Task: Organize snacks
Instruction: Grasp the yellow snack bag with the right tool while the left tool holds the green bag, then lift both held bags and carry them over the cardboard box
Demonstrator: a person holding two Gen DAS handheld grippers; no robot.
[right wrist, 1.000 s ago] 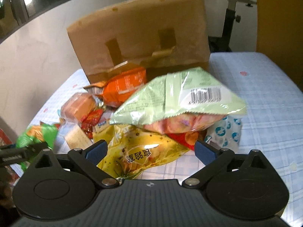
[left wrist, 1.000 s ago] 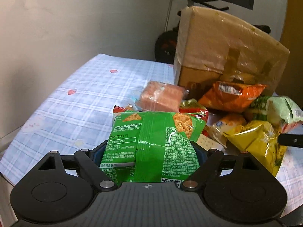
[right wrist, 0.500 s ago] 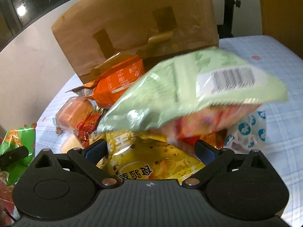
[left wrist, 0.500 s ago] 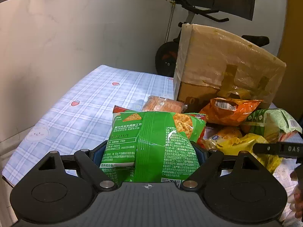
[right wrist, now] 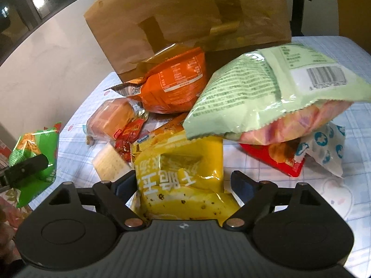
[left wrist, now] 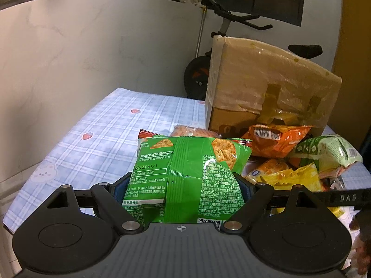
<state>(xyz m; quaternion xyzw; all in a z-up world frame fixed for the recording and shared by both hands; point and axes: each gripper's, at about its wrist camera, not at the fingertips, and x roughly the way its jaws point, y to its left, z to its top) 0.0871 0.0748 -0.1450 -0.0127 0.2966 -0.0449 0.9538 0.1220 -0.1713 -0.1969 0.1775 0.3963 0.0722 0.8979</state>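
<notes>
Right wrist view: right gripper (right wrist: 183, 185) seen low over the snack pile on the checked counter (right wrist: 336, 185), fingers (right wrist: 125, 186) closing around the yellow chip bag (right wrist: 183, 180). Bag already between them, the finger at 9 o'clock against its edge, the finger at 3 o'clock just beside the opposite edge with a sliver of gap showing; no firm pinch yet. Long axis of the yellow bag running from 6 toward 12 o'clock, straight along the line of the fingers, so squeezed across its narrow width. Far end tucked under the pale green bag (right wrist: 266, 88) lying at 1 o'clock; likely to be dragged or tipped on the lift. Orange bag (right wrist: 174, 85) at 12 o'clock, leaning at the foot of the cardboard box (right wrist: 185, 16); wrapped bread (right wrist: 111, 118) at 10 o'clock.

Left wrist view: left gripper (left wrist: 183, 190) spread wide yet clamped on the green chip bag (left wrist: 185, 180), both pads pressed into its sides, bag upright and clear of the counter. Pile and box off at 2 o'clock from it, the other tool crossing at 3 o'clock.

Judged nearer to the yellow bag: the right hand by far, the left already occupied. Sorting judged barely begun, most packets loose beside the box.
</notes>
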